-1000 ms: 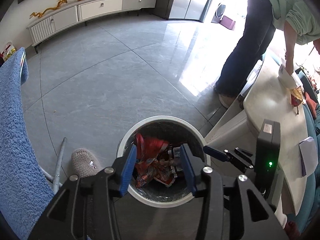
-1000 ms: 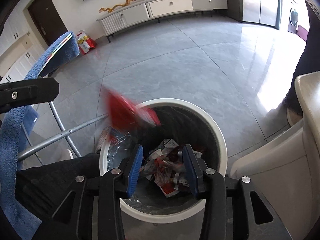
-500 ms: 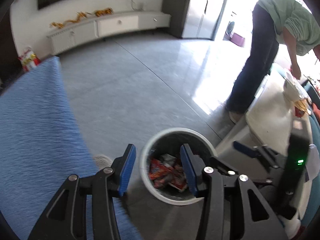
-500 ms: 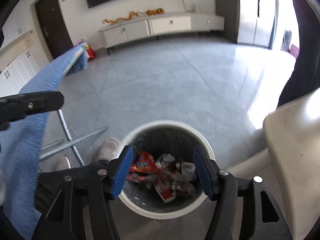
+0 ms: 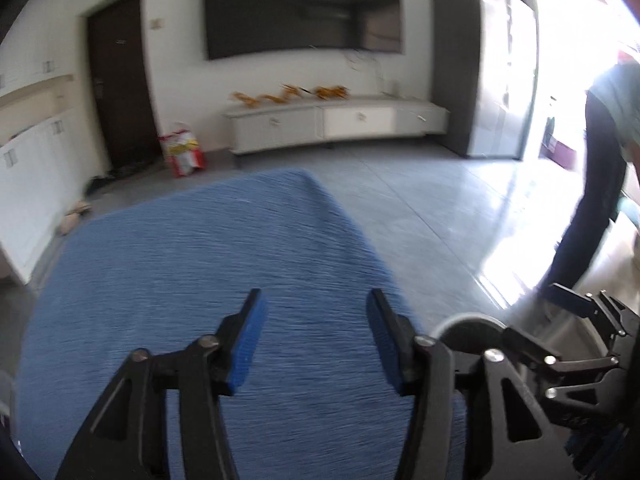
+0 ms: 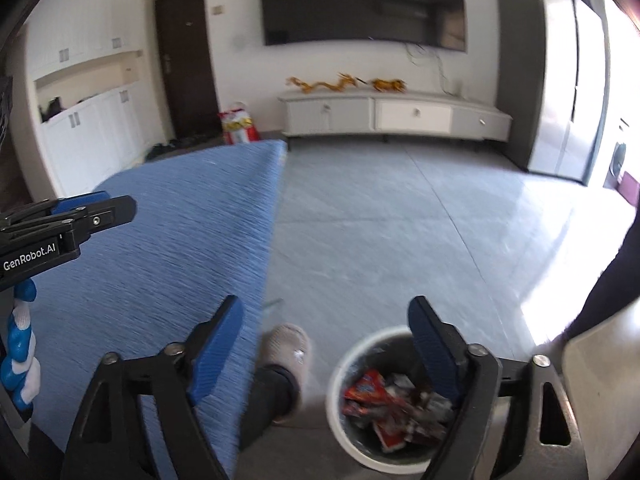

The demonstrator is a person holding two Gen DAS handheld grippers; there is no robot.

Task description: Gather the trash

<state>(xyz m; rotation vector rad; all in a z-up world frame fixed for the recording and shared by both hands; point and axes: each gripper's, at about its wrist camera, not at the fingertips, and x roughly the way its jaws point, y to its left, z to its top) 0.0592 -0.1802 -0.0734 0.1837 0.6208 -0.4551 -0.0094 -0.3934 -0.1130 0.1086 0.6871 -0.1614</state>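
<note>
The trash bin [image 6: 344, 364] sits below the empty, just-widened right tool [image 6: 324, 344].

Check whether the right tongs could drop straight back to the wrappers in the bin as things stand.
Probably yes. The right tongs stand open and empty above the white bin, whose mouth is uncovered; the wrappers lie exposed, with nothing between.

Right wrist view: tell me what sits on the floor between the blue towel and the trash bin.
A foot in a grey slipper, between the towel and the bin.
</note>
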